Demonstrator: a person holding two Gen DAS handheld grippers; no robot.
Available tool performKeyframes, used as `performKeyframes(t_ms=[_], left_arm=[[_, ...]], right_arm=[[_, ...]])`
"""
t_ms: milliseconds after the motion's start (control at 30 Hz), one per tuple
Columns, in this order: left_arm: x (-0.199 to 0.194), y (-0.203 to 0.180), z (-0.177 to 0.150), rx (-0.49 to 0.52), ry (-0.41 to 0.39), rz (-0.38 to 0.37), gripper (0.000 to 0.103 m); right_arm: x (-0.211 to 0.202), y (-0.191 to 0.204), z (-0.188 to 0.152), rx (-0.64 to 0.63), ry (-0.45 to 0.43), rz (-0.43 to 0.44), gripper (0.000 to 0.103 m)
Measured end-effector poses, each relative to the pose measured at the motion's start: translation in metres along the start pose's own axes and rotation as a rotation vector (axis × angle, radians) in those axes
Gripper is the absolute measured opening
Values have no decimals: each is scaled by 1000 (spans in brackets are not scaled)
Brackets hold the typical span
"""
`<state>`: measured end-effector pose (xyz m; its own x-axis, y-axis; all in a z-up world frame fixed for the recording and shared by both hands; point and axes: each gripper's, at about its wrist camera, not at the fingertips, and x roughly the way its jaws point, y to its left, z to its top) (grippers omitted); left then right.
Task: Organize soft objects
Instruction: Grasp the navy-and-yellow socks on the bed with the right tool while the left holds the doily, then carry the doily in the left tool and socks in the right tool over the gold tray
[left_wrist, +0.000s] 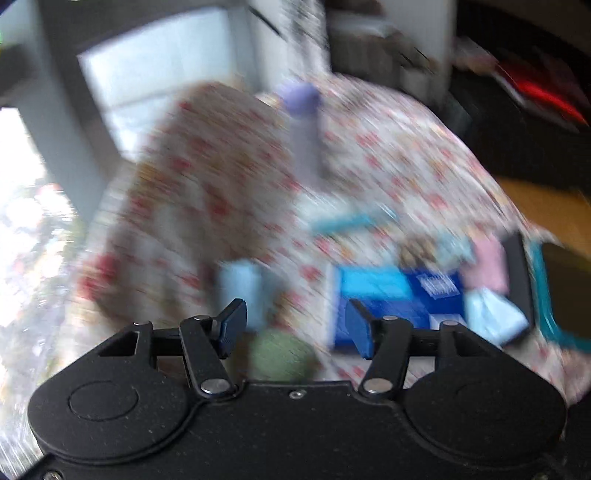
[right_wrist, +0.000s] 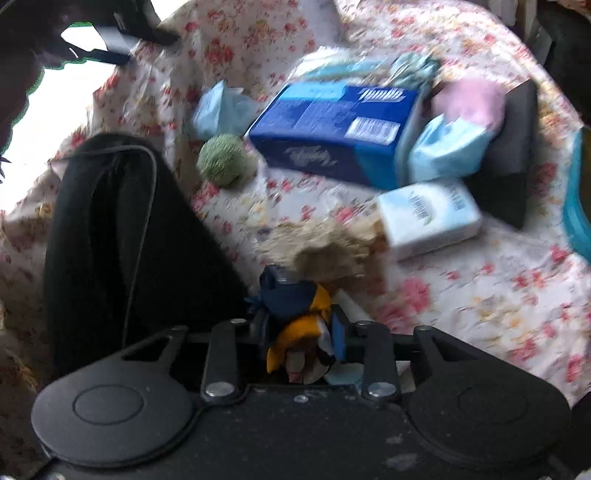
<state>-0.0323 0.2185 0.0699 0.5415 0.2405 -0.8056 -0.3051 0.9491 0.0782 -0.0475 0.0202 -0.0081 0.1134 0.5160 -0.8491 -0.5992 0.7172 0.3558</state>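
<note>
Soft objects lie on a flowered tablecloth (right_wrist: 480, 295). My right gripper (right_wrist: 301, 332) is shut on a blue and yellow soft toy (right_wrist: 295, 314), low over the cloth. A tan fluffy tuft (right_wrist: 325, 247) lies just beyond it; I cannot tell whether it belongs to the toy. A green fuzzy ball (right_wrist: 225, 158) rests left of a blue tissue box (right_wrist: 332, 129). In the blurred left wrist view my left gripper (left_wrist: 297, 328) stands open above the green ball (left_wrist: 282, 354), its pads clear of it. The blue box (left_wrist: 391, 299) is to its right.
A white tissue pack (right_wrist: 428, 218), light blue packs (right_wrist: 447, 147) (right_wrist: 221, 107), a pink soft thing (right_wrist: 469, 99) and a dark block (right_wrist: 513, 158) crowd the far right. A black bag (right_wrist: 122, 240) lies at left. A teal container (right_wrist: 576, 206) is at the right edge. A purple bottle (left_wrist: 301, 122) stands further back.
</note>
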Motion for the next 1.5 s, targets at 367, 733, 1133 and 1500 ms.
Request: performKeyframes(t_ms=[367,733,1133,1500], left_arm=[[52,-80,-39,162,214,-154,57],[71,-119,-71,293,338,-163,60],[74,-138,-93,335,388,-178,67],[87,-145,-104,350,396,-159,51]], right_arm=[[-16,-81,6,103,-132,-126,30],[-12,-118,2,234,-261,-200,40],[-16,-124,-10,325,-279,-257,89],[7,-89,-19,256,-182,-270,94]])
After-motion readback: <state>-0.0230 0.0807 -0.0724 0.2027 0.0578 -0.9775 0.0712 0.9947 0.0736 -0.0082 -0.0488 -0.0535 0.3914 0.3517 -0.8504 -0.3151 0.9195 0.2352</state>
